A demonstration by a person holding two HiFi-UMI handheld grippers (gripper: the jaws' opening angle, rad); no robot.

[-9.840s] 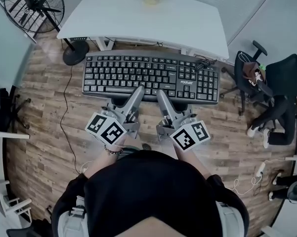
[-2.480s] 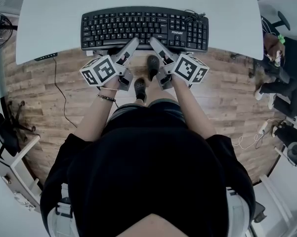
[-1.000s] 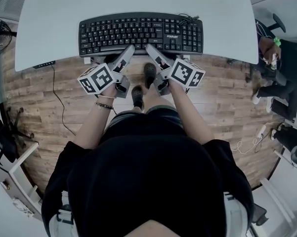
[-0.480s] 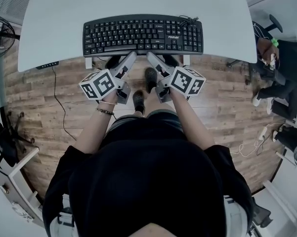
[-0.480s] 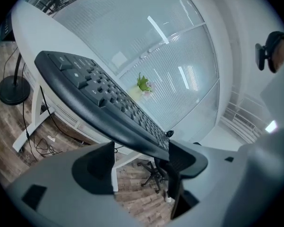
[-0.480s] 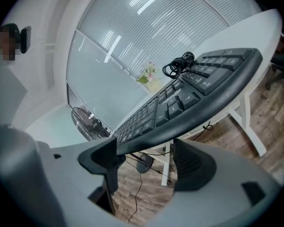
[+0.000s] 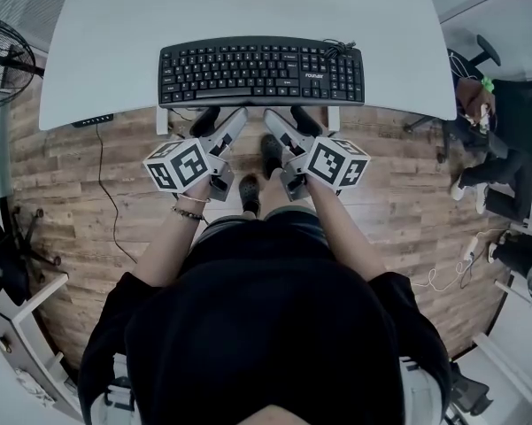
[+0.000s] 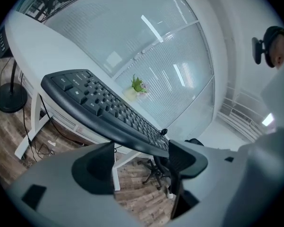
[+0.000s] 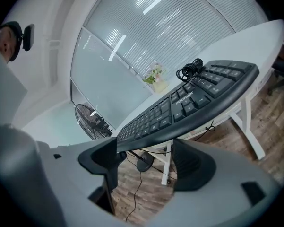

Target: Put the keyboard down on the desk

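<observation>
From the head view, the keyboard (image 7: 261,71) lies flat on the desk (image 7: 248,7), along its front edge. The left gripper (image 7: 219,120) and right gripper (image 7: 289,120) sit just off that edge, over the floor. In the left gripper view, the left gripper (image 8: 139,157) has its jaws apart with only floor between them, and the keyboard (image 8: 108,108) crosses just past the tips on the desk (image 8: 33,46). The right gripper view shows the same: the right gripper (image 9: 144,157) is spread and empty, with the keyboard (image 9: 193,103) beyond it. The set-down looks done; at most, backing away is left.
</observation>
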